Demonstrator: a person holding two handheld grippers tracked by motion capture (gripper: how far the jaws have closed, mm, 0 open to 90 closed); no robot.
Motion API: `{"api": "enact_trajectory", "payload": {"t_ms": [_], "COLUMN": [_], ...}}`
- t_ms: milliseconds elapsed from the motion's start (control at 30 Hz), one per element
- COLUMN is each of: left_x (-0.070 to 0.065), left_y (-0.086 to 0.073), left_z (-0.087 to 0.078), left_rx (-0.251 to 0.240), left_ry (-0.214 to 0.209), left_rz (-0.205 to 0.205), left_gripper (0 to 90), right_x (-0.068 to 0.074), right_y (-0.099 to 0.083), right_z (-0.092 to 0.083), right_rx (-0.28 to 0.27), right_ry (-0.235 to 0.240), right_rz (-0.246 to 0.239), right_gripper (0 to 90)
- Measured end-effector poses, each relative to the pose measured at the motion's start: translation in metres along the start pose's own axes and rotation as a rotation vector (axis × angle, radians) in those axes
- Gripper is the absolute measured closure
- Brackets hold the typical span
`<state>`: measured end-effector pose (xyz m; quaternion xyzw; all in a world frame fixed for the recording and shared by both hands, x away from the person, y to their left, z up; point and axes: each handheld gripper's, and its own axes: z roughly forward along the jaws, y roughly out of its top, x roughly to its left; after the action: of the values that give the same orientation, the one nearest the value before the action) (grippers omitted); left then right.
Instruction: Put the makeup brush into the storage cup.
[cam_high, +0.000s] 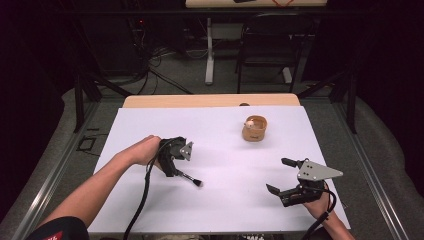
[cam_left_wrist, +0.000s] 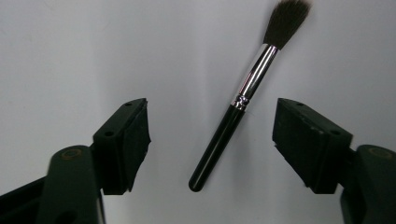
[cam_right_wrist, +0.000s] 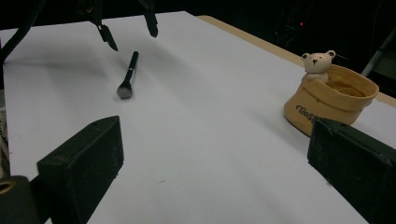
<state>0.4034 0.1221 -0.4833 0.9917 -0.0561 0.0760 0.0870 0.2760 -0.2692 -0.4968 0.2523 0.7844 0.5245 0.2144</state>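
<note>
A makeup brush (cam_high: 190, 178) (cam_left_wrist: 243, 93) with a black handle, silver ferrule and dark bristles lies flat on the white table cover (cam_high: 225, 145). My left gripper (cam_high: 172, 171) (cam_left_wrist: 212, 107) points down over the handle end. Its jaws straddle the handle with a gap on each side, and the pads do not touch it. In the right gripper view, the left gripper (cam_right_wrist: 133, 39) hangs just above the brush (cam_right_wrist: 128, 77). My right gripper (cam_high: 276, 175) (cam_right_wrist: 215, 135) rests near the front right of the table, open with nothing between its jaws.
A tan pot (cam_high: 254, 128) (cam_right_wrist: 334, 100) with a small bear figure (cam_right_wrist: 317, 65) on its rim stands at the back right of the cover. A strip of wooden tabletop (cam_high: 210, 100) shows behind the cover. A dark chair (cam_high: 270, 45) and cables lie on the floor beyond.
</note>
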Motion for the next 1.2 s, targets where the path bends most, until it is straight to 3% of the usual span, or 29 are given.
{"api": "enact_trajectory", "payload": {"t_ms": [267,300,500,933,1200], "left_x": [-0.002,-0.002,-0.002,0.0,0.0], "left_y": [0.004,0.004,0.004,0.006,0.007], "left_z": [0.011,0.012,0.023,0.031,0.033], "left_rx": [0.029,0.052,0.074,0.108,0.106], "left_ry": [-0.07,-0.079,-0.118,-0.15,-0.162], "left_rz": [0.034,0.048,0.059,0.078,0.09], "left_gripper": [44.3,45.7,54.2,70.7,72.5], "right_x": [0.0,0.0,0.0,0.0,0.0], "right_y": [0.0,0.0,0.0,0.0,0.0], "right_z": [-0.001,-0.001,-0.001,-0.001,0.0], "right_rx": [-0.001,0.002,0.004,0.004,0.006], "right_ry": [0.002,-0.001,0.001,-0.002,0.0], "right_rz": [0.002,0.0,0.003,0.006,0.007], "right_gripper": [3.2,3.3,3.3,3.5,3.6]}}
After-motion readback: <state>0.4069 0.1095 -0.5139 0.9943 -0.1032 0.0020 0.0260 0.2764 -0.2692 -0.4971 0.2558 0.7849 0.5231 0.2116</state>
